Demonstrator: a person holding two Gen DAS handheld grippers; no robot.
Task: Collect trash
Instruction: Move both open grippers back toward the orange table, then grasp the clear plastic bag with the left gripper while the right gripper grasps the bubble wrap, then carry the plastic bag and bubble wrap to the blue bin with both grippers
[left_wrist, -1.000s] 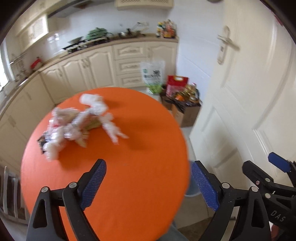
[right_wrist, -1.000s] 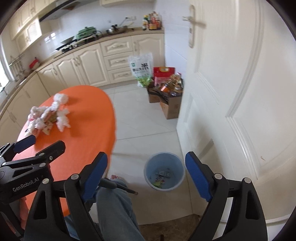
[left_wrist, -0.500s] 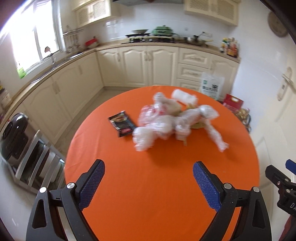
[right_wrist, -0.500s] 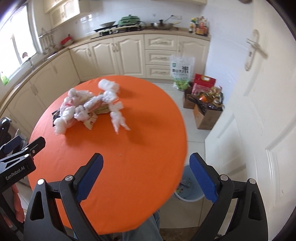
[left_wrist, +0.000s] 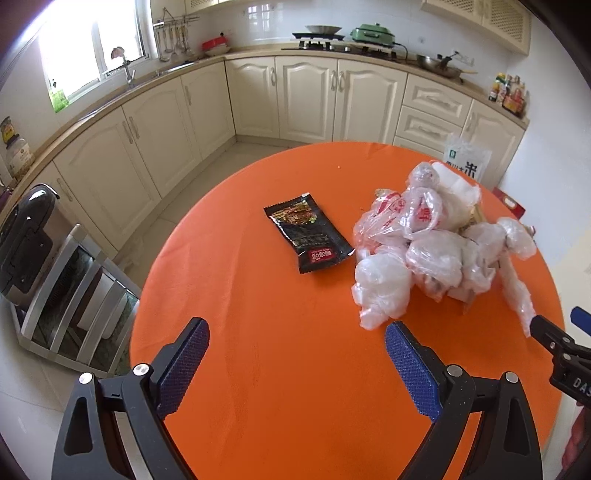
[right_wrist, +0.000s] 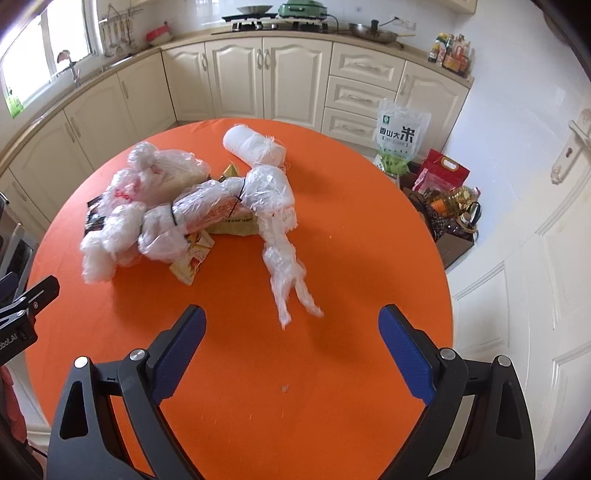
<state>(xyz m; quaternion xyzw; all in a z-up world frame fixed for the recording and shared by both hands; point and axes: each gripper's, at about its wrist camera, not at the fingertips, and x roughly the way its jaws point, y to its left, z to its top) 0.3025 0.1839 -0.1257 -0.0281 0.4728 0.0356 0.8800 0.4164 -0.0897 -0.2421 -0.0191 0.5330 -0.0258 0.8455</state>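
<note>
Over orange table (right_wrist: 351, 229), both grippers, left (left_wrist: 297, 362) & right (right_wrist: 291, 354), jaws wide w/ nothing held; right's just opened more. Plastic bags (right_wrist: 177, 214) + dark wrapper (left_wrist: 308, 232) lie ahead. Approach step; next, prob lower onto nearest bag & close

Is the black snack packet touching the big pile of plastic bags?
Cannot tell. In the left wrist view the black snack packet reaches right up to the pile of plastic bags; the right wrist view hides most of it behind the pile.

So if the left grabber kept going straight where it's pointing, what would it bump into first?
Probably just the bare orange tablecloth. The left gripper is open and empty, tilted down at the table, with the black packet farther ahead.
</note>
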